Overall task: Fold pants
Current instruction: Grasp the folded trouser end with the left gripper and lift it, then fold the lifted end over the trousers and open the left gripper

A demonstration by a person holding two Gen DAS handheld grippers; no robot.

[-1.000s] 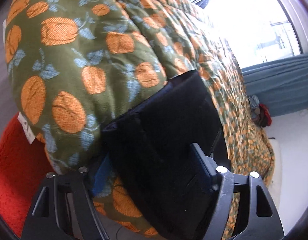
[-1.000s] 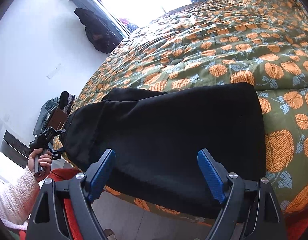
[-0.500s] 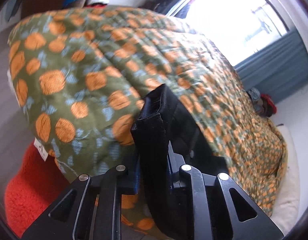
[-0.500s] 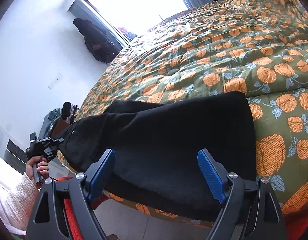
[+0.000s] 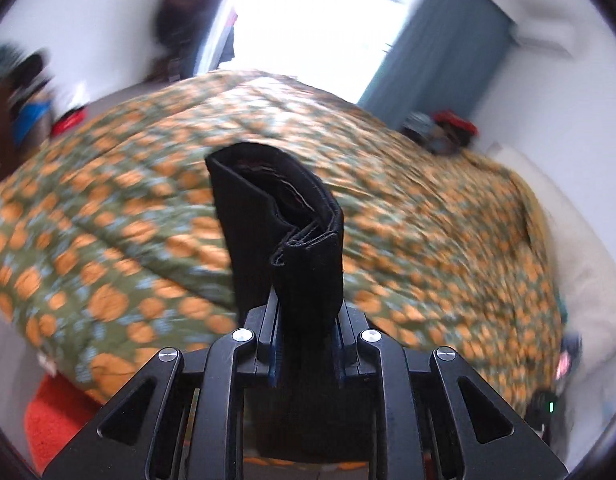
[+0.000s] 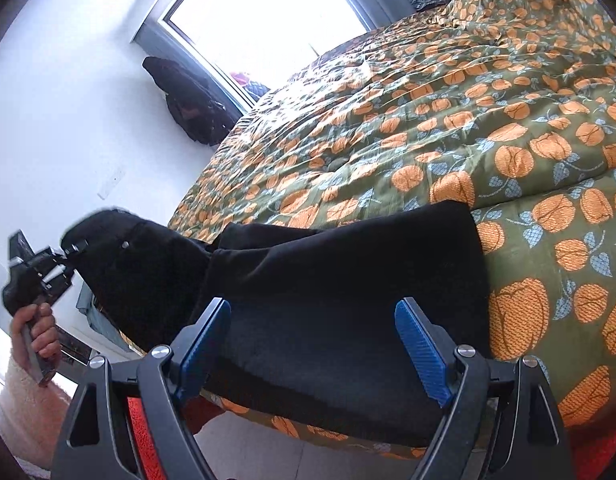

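Observation:
Black pants (image 6: 348, 280) lie along the near edge of the bed. My left gripper (image 5: 305, 344) is shut on the pants' waistband end (image 5: 291, 236) and holds it up off the bed; it also shows at the far left of the right wrist view (image 6: 71, 254), with the lifted cloth (image 6: 139, 264) hanging from it. My right gripper (image 6: 312, 344) is open, its blue pads (image 6: 420, 344) spread just above the pants' other end, holding nothing.
The bed carries a green quilt with orange fruit print (image 6: 468, 120). A red rug (image 5: 55, 420) lies on the floor at the bed's near edge. A bright window (image 6: 267, 20) and a dark coat (image 6: 187, 100) stand beyond the bed. Clothes (image 5: 444, 128) lie at the far corner.
My left gripper closed on the waistband end and lifted it up off the bed, swinging its view upward. The right gripper stayed open, drifting slightly over the pants.

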